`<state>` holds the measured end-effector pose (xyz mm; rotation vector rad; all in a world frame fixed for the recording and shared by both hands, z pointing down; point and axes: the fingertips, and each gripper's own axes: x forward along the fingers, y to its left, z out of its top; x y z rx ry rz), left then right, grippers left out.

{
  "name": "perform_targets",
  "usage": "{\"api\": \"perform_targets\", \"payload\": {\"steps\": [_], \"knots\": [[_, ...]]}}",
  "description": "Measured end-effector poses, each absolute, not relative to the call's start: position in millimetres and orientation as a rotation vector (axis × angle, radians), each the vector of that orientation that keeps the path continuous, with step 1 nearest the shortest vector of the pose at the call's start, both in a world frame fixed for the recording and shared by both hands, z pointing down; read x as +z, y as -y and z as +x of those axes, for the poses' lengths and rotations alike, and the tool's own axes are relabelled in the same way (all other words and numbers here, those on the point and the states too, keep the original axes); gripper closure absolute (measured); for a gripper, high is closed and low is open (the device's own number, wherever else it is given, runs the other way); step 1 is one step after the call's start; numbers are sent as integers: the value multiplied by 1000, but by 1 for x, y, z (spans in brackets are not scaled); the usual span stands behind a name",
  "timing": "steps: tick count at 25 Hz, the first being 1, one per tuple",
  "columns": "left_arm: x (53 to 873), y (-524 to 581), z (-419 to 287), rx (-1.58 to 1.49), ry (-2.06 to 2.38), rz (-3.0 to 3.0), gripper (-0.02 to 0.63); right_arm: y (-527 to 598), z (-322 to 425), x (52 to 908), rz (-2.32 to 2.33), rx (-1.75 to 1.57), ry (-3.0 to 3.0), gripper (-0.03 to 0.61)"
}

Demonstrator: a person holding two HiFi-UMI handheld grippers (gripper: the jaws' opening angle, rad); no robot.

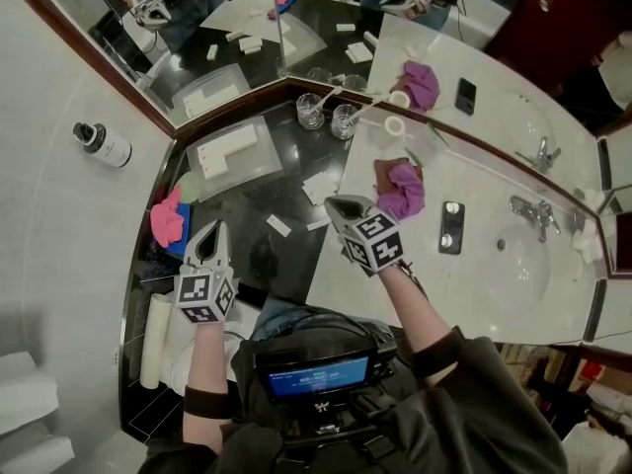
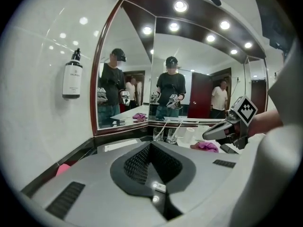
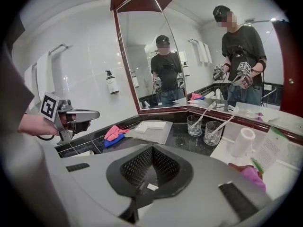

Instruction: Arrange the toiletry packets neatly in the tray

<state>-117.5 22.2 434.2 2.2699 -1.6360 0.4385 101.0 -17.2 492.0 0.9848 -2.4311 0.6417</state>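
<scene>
In the head view, the frosted square plastic tray (image 1: 265, 158) sits on the black stone counter (image 1: 247, 205), in the corner under the mirrors. It lies at 12 o'clock from my left gripper (image 1: 215, 228) and at 10 o'clock from my right gripper (image 1: 334, 205). A block of white toiletry packets (image 1: 219, 153) lies flat in the tray in an L shape, and the right gripper view shows the same block (image 3: 150, 125) sitting square to the tray edges. Three items are outside the tray:

- a flat white packet (image 1: 318, 188) at 11 o'clock, just beside my right gripper
- a slim white sachet (image 1: 279, 226) between the two grippers
- a second slim sachet (image 1: 317, 224) at 7 o'clock from my right gripper

Both grippers hang above the counter with their jaws fully together and nothing between the mesh pads, so neither carries a packet. A pink and blue cloth (image 1: 168, 221) lies at 10 o'clock from my left gripper, and two clear glasses (image 1: 327, 116) stand at 1 o'clock from the tray. My judgement is that the task is part done: the tray block looks tidy, and the three loose items are left to pick up, place and align.
</scene>
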Motion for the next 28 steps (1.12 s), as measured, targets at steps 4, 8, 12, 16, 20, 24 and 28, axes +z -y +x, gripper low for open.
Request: {"api": "perform_targets", "payload": {"steps": [4,8,12,16,20,24,28], "knots": [[436,-23,-122,444,1660,2261,614,20,102,493,984,642,2426,575],[437,-21,-126,405,1672,2227,614,21,101,495,977,643,2425,575],[440,-18,-130,406,1692,2201,614,23,98,494,966,642,2429,575],[450,-11,-134,436,1704,2152,614,28,94,492,956,637,2428,575],[470,1,-139,472,1688,2080,493,37,85,494,937,620,2429,575],[493,25,-148,514,1669,2018,407,49,70,495,909,605,2429,575],[519,56,-157,549,1645,1948,311,64,54,498,884,591,2431,575]]}}
